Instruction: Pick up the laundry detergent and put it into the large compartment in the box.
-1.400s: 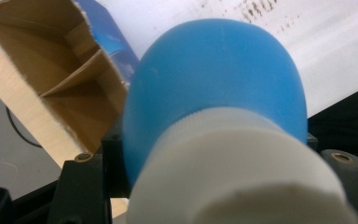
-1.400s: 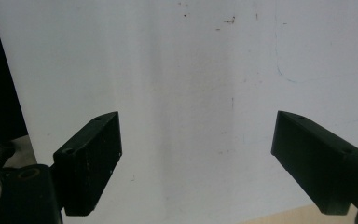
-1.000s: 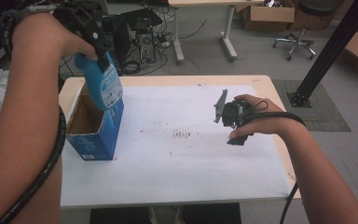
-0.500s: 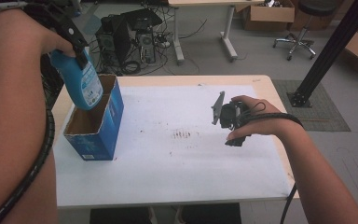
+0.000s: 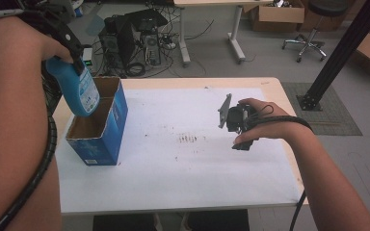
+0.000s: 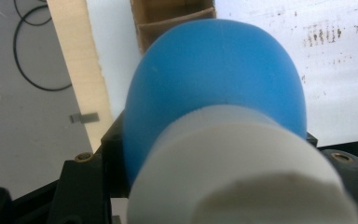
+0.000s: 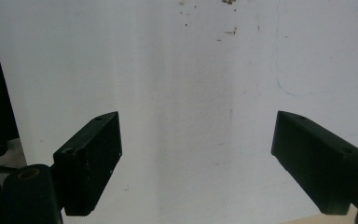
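The bottle [image 5: 79, 89] in my left tongs [image 5: 67, 41] is bright blue with a white cap [image 6: 242, 172] and a pale printed label. Under it, at the left of the frame, the open box [image 5: 99, 130] is blue outside and plain brown cardboard inside. My surface [image 5: 183, 173] is white, edged in pale wood, speckled with small dark marks near its middle. Both tongs are black, my right tongs [image 7: 198, 158] matte against the white. The floor [image 5: 270, 62] in the upper frame is grey.
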Tool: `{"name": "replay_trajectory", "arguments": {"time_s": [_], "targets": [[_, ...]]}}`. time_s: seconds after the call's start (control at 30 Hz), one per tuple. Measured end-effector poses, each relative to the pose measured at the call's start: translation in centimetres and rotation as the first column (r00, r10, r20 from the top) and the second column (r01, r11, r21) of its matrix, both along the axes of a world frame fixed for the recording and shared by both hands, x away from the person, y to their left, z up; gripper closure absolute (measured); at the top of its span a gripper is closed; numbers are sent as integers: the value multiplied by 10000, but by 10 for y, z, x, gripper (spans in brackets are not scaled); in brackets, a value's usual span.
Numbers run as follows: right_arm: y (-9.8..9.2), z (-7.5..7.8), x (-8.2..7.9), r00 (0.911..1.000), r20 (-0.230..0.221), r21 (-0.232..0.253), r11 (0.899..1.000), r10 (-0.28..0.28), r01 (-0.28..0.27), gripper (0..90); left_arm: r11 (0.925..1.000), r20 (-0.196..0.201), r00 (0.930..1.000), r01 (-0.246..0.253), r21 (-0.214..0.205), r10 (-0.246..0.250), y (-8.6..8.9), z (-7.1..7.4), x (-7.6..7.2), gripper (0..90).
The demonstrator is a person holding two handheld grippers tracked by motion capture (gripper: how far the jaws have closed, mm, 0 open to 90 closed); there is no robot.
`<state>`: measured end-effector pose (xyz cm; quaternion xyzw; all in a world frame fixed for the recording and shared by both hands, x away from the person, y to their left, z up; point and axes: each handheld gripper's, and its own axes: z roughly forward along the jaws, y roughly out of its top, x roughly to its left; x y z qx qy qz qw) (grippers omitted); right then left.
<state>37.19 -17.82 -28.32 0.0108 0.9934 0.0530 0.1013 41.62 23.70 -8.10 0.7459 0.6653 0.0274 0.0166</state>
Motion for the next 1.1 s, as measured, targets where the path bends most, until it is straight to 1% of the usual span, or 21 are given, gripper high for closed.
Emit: {"name": "replay_trajectory", "arguments": {"time_s": [0.07,0.13,0.2,0.23,0.27,0.33,0.37,0.43,0.47,0.53,0.57,0.7,0.73,0.8,0.87,1.0,1.03,1.07,1.1], "targets": [[0,0,0,10000,4,17,10000,18,-18,162,9996,-23,9996,-264,-19,264,1,-4,0,387],[1,0,1,9999,22,52,9999,100,-100,162,9995,-157,9994,-304,-17,303,1,-9,0,388],[1,0,0,10000,18,40,10000,57,-57,162,9993,-188,9992,-364,-71,363,1,-15,0,387],[2,0,1,9999,28,68,9999,130,-130,162,9993,-188,9992,-364,-71,363,1,-15,0,388],[2,0,1,9999,36,87,9998,156,-157,162,9986,-263,9984,-508,-132,505,3,-20,1,387],[2,0,0,9999,50,101,9998,161,-162,162,9984,-330,9980,-539,-162,533,4,-25,1,388],[2,0,1,9998,57,89,9998,177,-178,162,9984,-330,9980,-539,-162,533,4,-25,1,388],[2,-1,1,9998,45,124,9998,184,-184,162,9978,-317,9975,-637,-161,632,5,-32,1,387],[2,-1,1,9998,36,117,9998,178,-178,162,9978,-317,9975,-637,-161,632,5,-32,1,388],[2,-2,1,9998,37,93,9998,186,-186,162,9974,-312,9970,-714,-113,710,7,-39,2,388],[2,-2,1,9998,33,128,9997,189,-190,162,9963,-324,9958,-861,-81,858,8,-42,3,387],[1,-3,1,9998,24,140,9997,201,-201,162,9959,-315,9954,-905,72,906,8,-48,5,387],[1,-3,2,9998,11,149,9997,196,-196,162,9957,-303,9952,-925,106,928,8,-54,5,387],[2,-4,2,9998,-12,148,9997,214,-213,162,9959,-349,9953,-899,81,901,9,-60,7,387],[2,-5,2,9998,2,155,9997,213,-213,162,9960,-460,9949,-889,84,892,9,-67,8,387],[3,-5,1,9998,16,157,9997,211,-212,162,9972,-483,9961,-738,105,742,10,-81,9,387],[3,-5,1,9998,16,157,9997,211,-212,162,9972,-483,9961,-738,105,742,10,-81,9,387],[3,-5,1,9998,25,173,9996,203,-204,162,9976,-501,9963,-693,48,695,11,-89,10,387],[3,-5,1,9998,28,184,9996,199,-199,162,9974,-521,9960,-722,16,722,11,-93,10,386]]}}
